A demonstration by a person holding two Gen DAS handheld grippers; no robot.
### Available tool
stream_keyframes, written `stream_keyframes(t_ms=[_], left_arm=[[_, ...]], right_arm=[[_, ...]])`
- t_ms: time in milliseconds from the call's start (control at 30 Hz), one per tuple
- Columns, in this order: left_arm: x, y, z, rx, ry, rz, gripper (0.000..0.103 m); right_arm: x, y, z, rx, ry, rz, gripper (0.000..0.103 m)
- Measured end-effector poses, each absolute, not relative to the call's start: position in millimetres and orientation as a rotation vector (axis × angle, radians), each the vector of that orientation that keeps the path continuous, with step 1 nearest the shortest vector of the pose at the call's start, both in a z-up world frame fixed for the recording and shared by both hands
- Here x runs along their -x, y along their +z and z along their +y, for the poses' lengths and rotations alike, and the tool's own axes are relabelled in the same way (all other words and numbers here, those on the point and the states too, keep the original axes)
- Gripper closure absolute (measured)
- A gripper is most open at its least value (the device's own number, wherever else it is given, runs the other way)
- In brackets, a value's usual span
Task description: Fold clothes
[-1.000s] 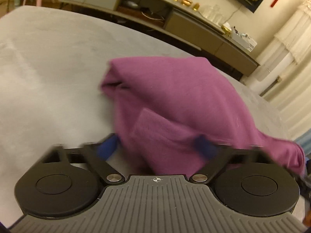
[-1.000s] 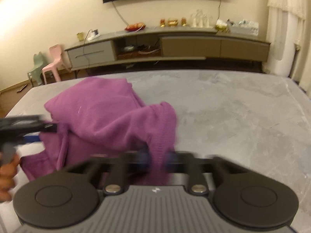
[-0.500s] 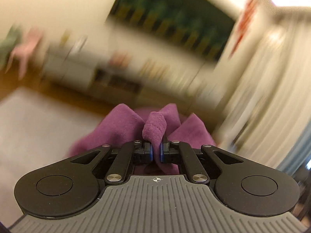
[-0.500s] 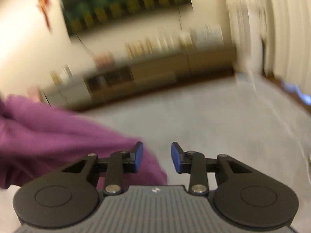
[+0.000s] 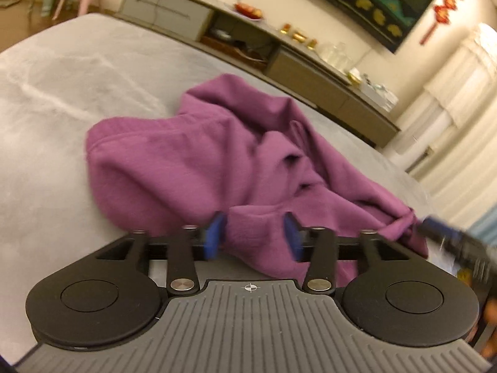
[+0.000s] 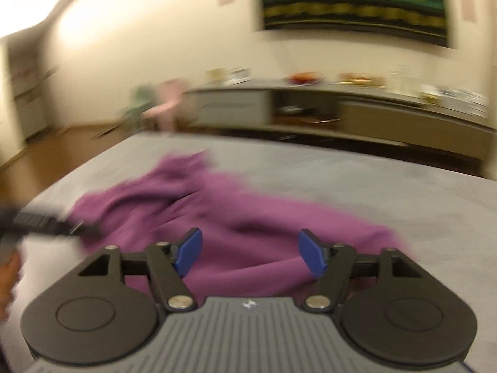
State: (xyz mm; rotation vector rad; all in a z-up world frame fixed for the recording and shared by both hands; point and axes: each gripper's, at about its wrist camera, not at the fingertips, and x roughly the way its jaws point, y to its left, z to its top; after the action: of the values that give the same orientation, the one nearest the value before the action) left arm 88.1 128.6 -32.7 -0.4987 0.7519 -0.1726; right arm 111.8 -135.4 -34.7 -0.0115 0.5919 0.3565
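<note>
Jaws just opening on both: your left gripper (image 5: 253, 233) straddles a fold of the purple garment (image 5: 202, 161), pads off it; your right gripper (image 6: 250, 253) gapes wide above cloth crumpled mid-frame on the grey bed (image 5: 62, 93)

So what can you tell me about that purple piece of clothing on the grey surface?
The purple garment looks like soft, thick knit or fleece. It lies crumpled, not folded, in a loose heap with deep creases on the grey padded surface. A cuff-like end sits between the blue pads of the left gripper, whose jaws have just been opening. The right gripper hangs open over another part of the cloth, its jaws also just opened, gripping nothing.
</note>
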Motion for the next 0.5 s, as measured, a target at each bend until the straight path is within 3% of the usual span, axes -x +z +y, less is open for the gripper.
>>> stream_keyframes(t_ms=[67, 167, 233, 267, 300, 500], left_arm=[[-92.4, -35.3, 134.6, 0.536, -0.160, 0.748, 0.058], [-90.2, -33.1, 140.3, 0.556, -0.165, 0.731, 0.057], [-89.9, -26.2, 142.6, 0.537, -0.152, 0.712, 0.055], [-89.8, -21.0, 146.8, 0.522, -0.138, 0.697, 0.053], [-89.4, -15.6, 151.4, 0.506, -0.124, 0.681, 0.049], [-96.6, -2.3, 203.3, 0.572, 0.013, 0.601, 0.033]], right_arm=[[-111.2, -50.1, -100.5, 0.107, 0.467, 0.601, 0.019], [-110.1, -67.6, -52.3, 0.224, 0.533, 0.589, 0.019], [-121.9, -83.6, -38.1, 0.252, 0.525, 0.623, 0.041], [-123.8, -89.0, -35.0, 0.245, 0.531, 0.666, 0.097], [-126.4, -89.3, -36.4, 0.240, 0.503, 0.694, 0.102], [-60.1, 25.3, -106.9, 0.076, 0.607, 0.451, 0.102]])
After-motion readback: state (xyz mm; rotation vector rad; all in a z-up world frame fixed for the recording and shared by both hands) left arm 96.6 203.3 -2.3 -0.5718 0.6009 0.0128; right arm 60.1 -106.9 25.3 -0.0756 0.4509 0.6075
